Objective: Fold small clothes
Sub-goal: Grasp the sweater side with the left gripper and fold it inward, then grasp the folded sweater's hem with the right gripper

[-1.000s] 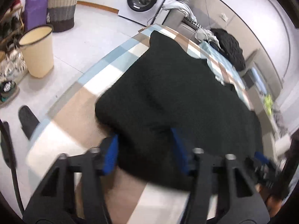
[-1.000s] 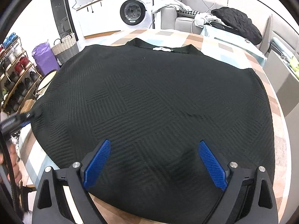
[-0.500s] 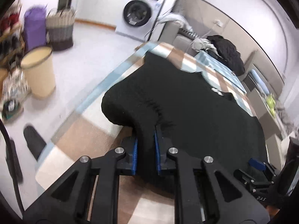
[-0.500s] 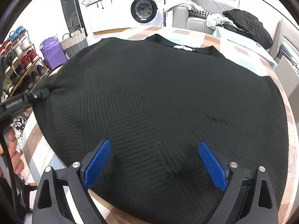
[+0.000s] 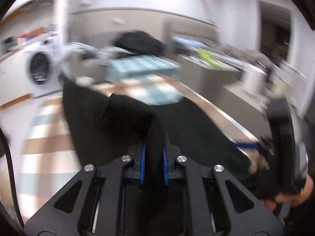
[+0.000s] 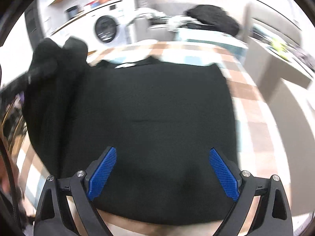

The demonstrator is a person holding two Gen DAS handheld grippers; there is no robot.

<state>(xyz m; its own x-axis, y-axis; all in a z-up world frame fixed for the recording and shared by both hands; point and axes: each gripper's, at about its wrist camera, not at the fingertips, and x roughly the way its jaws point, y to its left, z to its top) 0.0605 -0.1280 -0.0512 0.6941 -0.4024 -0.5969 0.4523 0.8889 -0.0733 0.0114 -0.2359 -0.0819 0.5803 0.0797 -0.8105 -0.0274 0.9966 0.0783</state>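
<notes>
Covering most of the checked tabletop (image 6: pixel 254 118) is a black knitted top (image 6: pixel 157 108), spread flat with its neckline and a white label at the far edge. Its left-hand side is lifted off the tabletop and hangs in a bunched fold up at the left of the right wrist view. Behind the tabletop stand a white washing machine (image 6: pixel 105 29) and a sofa carrying a dark heap of clothing (image 6: pixel 212 17); both views are smeared by motion blur.

Next in size, the right tongs (image 6: pixel 163 169) hover low over the near hem of the top, blue pads spread wide with nothing pressed between them. The left tongs (image 5: pixel 154 157) are clenched on a thick fold of the same black top, the fabric rising between the blue pads and draping away across the tabletop; their jaws have just been closing onto that fold. At the right edge of the left wrist view, a hand (image 5: pixel 291 194) grips the other tool's handle.
</notes>
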